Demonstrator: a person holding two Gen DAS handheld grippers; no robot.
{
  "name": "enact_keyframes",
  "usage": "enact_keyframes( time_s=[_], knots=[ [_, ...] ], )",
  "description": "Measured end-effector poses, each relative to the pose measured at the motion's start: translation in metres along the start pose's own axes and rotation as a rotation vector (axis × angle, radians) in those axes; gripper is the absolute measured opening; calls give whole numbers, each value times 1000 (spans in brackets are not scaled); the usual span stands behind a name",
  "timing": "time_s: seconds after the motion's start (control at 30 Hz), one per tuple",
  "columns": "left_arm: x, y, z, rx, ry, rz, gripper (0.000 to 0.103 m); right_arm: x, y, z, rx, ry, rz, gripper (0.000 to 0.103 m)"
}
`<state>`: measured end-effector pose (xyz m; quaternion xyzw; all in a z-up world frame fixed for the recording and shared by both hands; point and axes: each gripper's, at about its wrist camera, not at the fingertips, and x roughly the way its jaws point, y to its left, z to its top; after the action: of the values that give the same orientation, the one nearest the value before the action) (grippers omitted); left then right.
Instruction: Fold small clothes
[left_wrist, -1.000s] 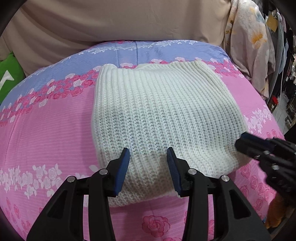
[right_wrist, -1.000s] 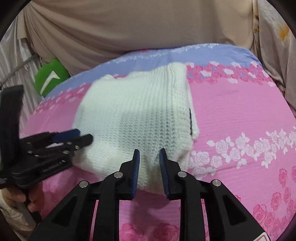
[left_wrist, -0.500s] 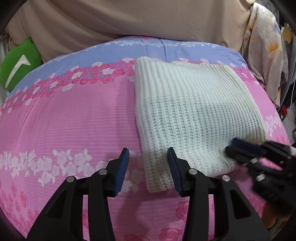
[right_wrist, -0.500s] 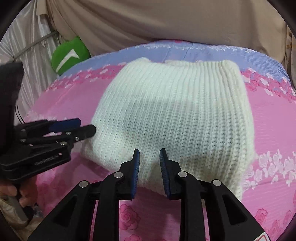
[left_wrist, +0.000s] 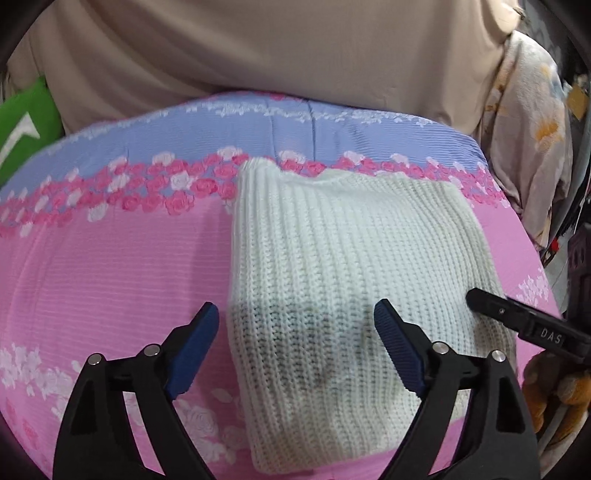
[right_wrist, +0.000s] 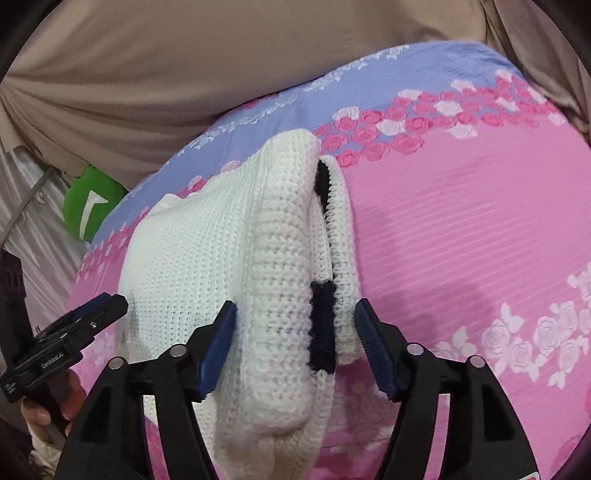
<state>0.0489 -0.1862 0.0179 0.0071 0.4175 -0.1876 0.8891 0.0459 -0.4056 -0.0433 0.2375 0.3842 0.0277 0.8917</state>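
Knitwear first: the white ribbed sweater (left_wrist: 343, 280) lies folded into a thick bundle on the pink rose-printed bedsheet (left_wrist: 110, 266), toward the sheet's right side in the left wrist view. A black stripe (right_wrist: 322, 325) shows along its open side edge, where the layers stack. Both grippers have just been opening. The left gripper (left_wrist: 297, 354) stands wide, its blue pads straddling the bundle's near left corner with no contact that I can see. The right gripper (right_wrist: 295, 343) is wide too, its pads either side of the rolled right edge and very close to it, though whether they press the knit I cannot tell. A second ago both sets of jaws were narrow, so this probably prepares a fresh grasp for another fold. The bundle's long axis runs from the near edge away toward the blue band of the sheet, ribs lengthwise. A green cushion (left_wrist: 22, 125) sits beyond the sheet's far left.
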Motion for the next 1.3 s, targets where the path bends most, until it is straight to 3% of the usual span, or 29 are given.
enact_keyframes(
  time_s=[0.03, 0.13, 0.23, 0.37, 0.5, 0.57, 0.63, 0.67, 0.77, 0.9, 1.3],
  knots=[
    [5, 6, 0, -24, 13, -12, 87, 5, -1, 0, 3, 8, 0, 78],
    [22, 22, -1, -106, 61, -65, 93, 17, -4, 1, 30, 21, 63, 85],
    [38, 28, -2, -172, 98, -146, 96, 22, 3, 5, 8, 19, 68, 87],
    [51, 21, 1, -183, 129, -215, 97, 30, 11, 9, 3, 26, 93, 91],
    [56, 11, 8, -153, 124, -196, 98, 37, 10, 17, 13, 33, 127, 90],
    [57, 8, 12, -141, 125, -193, 97, 41, 11, 20, 15, 39, 143, 80],
    [51, 2, 16, -103, 108, -181, 88, 42, 13, 23, 25, 37, 163, 67],
    [48, 0, 18, -82, 97, -175, 80, 40, 13, 23, 21, 32, 168, 57],
    [33, -11, 24, -3, 59, -153, 59, 31, 18, 24, 13, 6, 170, 41],
    [8, -25, 31, 73, -1, -170, 45, 12, 25, 20, 8, -45, 170, 36],
    [-93, -65, 50, 241, -236, -280, 43, -109, 66, 9, -83, -355, 142, 35]
  ],
)
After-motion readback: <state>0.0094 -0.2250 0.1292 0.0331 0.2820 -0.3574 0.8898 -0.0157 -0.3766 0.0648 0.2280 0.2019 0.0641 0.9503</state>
